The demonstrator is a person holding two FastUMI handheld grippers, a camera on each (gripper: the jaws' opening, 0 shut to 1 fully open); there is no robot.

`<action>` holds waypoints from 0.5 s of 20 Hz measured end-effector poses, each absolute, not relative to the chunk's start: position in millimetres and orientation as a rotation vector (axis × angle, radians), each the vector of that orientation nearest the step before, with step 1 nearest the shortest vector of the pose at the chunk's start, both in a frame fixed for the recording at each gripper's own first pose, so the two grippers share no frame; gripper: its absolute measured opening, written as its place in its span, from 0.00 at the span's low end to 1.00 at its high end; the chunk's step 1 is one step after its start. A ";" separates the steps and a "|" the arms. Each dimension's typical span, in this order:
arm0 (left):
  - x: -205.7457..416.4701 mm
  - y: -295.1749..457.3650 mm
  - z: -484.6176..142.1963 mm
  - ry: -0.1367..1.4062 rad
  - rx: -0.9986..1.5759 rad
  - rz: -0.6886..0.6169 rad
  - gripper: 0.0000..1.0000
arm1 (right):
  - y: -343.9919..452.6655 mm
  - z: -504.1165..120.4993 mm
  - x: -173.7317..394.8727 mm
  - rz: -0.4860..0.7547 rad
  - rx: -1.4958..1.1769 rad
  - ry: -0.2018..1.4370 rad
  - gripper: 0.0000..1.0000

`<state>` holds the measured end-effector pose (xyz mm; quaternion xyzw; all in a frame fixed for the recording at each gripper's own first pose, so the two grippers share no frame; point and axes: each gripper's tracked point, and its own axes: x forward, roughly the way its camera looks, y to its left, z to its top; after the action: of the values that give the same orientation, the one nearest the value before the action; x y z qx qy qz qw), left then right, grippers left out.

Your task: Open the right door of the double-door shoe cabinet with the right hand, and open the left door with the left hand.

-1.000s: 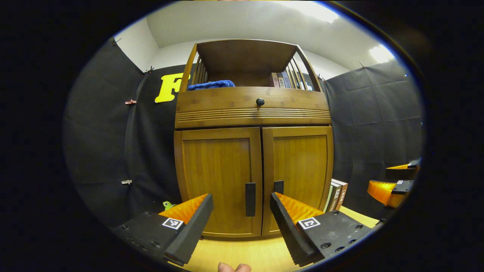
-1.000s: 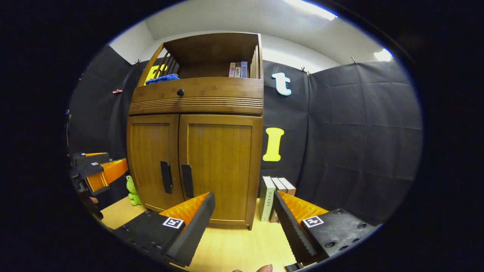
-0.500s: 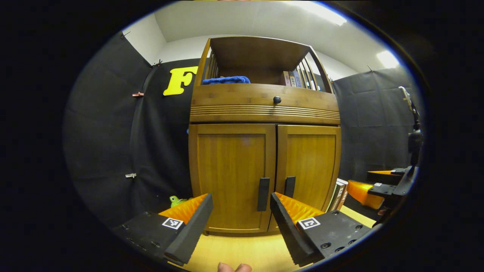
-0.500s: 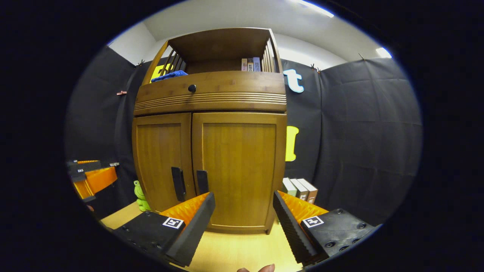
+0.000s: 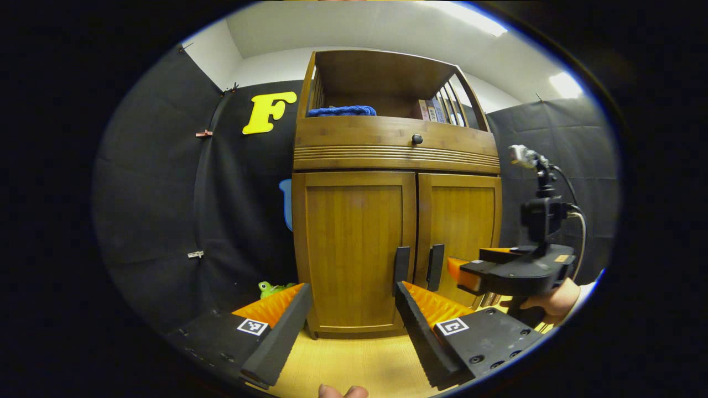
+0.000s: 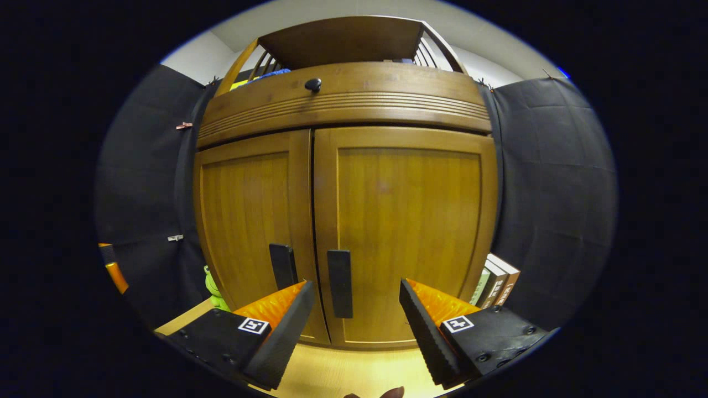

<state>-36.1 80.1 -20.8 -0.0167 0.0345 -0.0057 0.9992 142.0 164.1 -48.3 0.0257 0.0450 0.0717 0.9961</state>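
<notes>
Closest to you, your right gripper [image 6: 357, 309] has its fingers spread wide with nothing between them, and the dark handle of the right door [image 6: 339, 283] stands in the gap just ahead, a little toward the left finger; no finger touches it yet. Your left gripper [image 5: 351, 312] is likewise wide apart and holding nothing, hanging over the light wooden floor [image 5: 354, 365] with the left door's handle [image 5: 401, 271] showing just above its right finger, farther off than the right gripper is from its own handle. In the left gripper view your right gripper [image 5: 470, 275] reaches in from the side toward the right door's handle [image 5: 435, 267], your hand [image 5: 547, 301] behind it; whether its tip has met the handle from that angle is hard to say, though the right gripper view suggests it has not. Beyond the fingers, the shoe cabinet [image 6: 343, 105] stands upright, and both the right door [image 6: 409, 221] and the left door [image 6: 249, 215] sit flush and shut, the seam between them narrow. So nothing of the task is done as yet: you have closed in on the right handle, and gripping it, swinging that door out, then doing the same on the left all remain.
</notes>
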 end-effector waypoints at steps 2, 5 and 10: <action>-41.4 84.8 -22.8 0.078 -0.047 -0.019 0.94 | 172.2 -57.3 158.5 0.133 0.052 0.097 0.98; -49.4 89.3 -22.4 0.080 -0.053 -0.038 0.94 | 177.8 -74.1 181.1 0.115 0.069 0.124 0.98; -58.3 98.7 -25.3 0.098 -0.048 -0.043 0.95 | 184.3 -88.9 206.7 0.096 0.057 0.133 0.77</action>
<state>-58.3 98.7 -25.3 -0.0242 0.0487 -0.0216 0.9983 206.7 184.3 -88.9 0.0284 0.0664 0.0478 0.9962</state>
